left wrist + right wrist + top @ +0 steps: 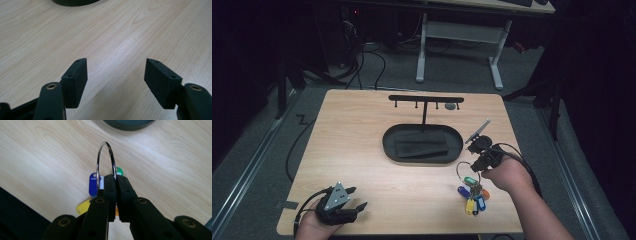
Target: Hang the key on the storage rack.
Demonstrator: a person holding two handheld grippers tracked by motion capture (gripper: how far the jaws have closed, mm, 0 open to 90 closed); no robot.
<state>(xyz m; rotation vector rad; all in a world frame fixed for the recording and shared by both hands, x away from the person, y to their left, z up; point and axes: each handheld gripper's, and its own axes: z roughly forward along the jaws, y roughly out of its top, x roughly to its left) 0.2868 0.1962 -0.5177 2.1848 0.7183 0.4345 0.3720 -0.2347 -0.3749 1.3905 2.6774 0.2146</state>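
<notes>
The right gripper (115, 178) is pinching the metal key ring (106, 157), its coloured key tags (474, 196) trailing on the desk (362, 150) beneath. The hook rack (426, 99) is standing ahead and left of that gripper, beyond the oval tray (387, 142). The left gripper (115, 77) is idling, jaws spread, much farther away.

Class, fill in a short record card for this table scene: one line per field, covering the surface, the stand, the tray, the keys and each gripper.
Surface: wooden table
Stand: black hook rack, rising from the tray
Tray: dark oval tray, mid-table
Keys: metal ring with coloured key tags, by the tray's right end
Right gripper: fingers shut on the ring
Left gripper: open, holding nothing, near the table's front left
</notes>
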